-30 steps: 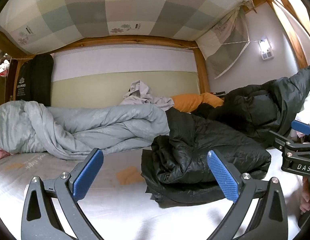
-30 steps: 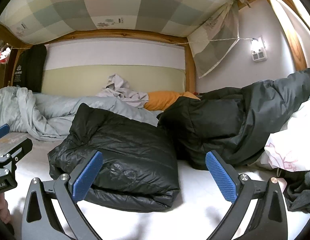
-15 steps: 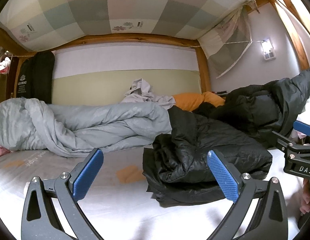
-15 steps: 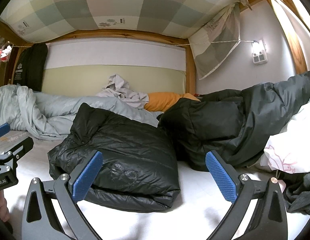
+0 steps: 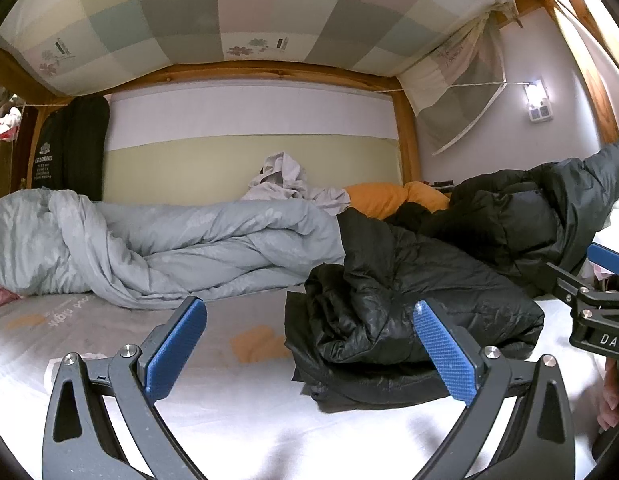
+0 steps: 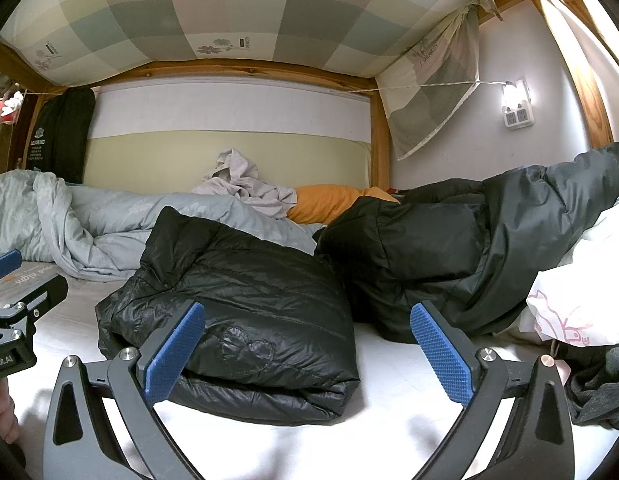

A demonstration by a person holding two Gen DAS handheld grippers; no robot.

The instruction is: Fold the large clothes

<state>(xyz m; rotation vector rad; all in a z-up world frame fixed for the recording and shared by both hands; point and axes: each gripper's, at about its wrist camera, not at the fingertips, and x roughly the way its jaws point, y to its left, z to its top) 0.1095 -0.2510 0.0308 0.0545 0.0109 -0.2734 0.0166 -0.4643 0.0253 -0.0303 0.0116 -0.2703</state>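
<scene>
Black puffer jacket [image 6: 245,312] lay folded, shiny and quilted, on the bed [image 6: 389,432]; both grippers' fingers gaped wide, empty.

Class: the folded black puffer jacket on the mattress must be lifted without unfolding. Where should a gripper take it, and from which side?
Judging by its pose, grip the folded black puffer jacket at its thick rounded fold edge nearest the right gripper, coming in low from the front along the mattress. Its layers meet there; the far side rises loose.
</scene>
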